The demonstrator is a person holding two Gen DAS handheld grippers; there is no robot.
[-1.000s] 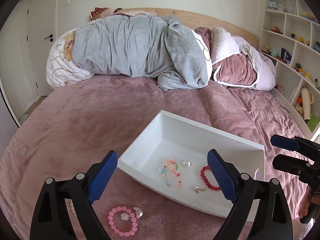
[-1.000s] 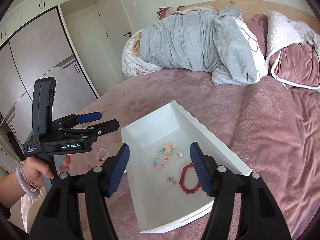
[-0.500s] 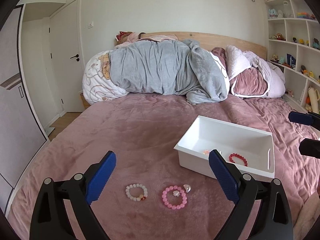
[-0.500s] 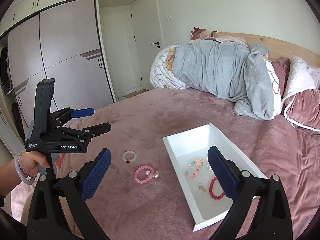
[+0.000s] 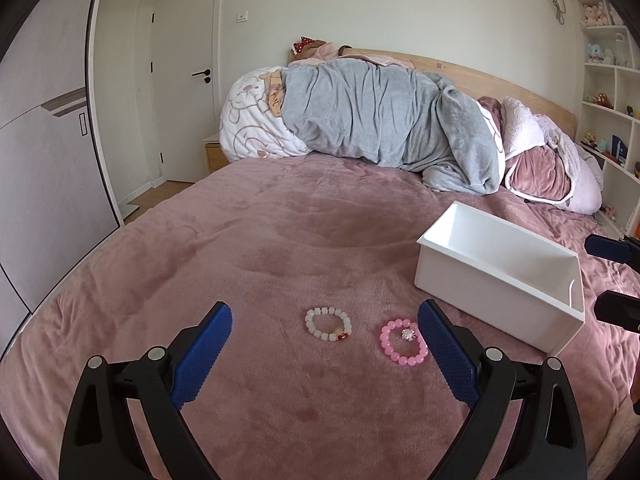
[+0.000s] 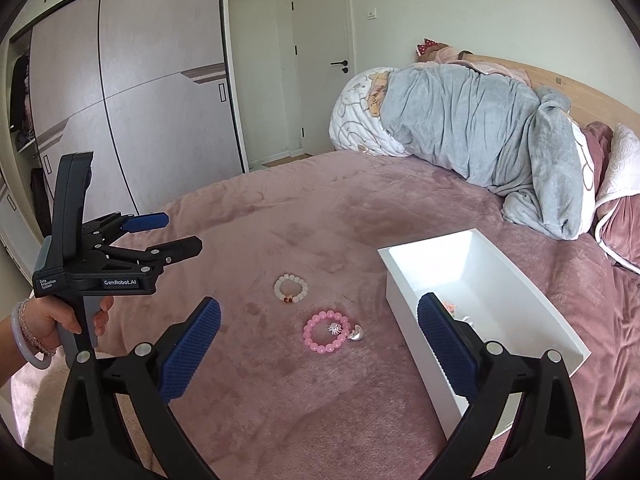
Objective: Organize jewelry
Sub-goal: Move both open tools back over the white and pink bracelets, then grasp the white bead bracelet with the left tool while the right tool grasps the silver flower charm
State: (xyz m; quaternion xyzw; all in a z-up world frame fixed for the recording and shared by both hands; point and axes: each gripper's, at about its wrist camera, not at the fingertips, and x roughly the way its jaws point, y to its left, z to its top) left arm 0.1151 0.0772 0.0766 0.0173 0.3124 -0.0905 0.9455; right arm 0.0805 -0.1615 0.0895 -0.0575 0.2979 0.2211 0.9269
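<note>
Left gripper [image 5: 325, 354] and right gripper [image 6: 319, 350] both hang spread and empty above a mauve plush bedspread [image 5: 260, 248]; white bead bracelet [image 5: 329, 325] and pink bead bracelet [image 5: 403, 342] lie just ahead, white bin [image 5: 496, 276] to their right, wardrobe doors [image 6: 132, 92] far left

Two wrist views low over the bed [image 5: 280, 240], facing its headboard, sharing bracelets and white bin [image 6: 480, 276].
</note>
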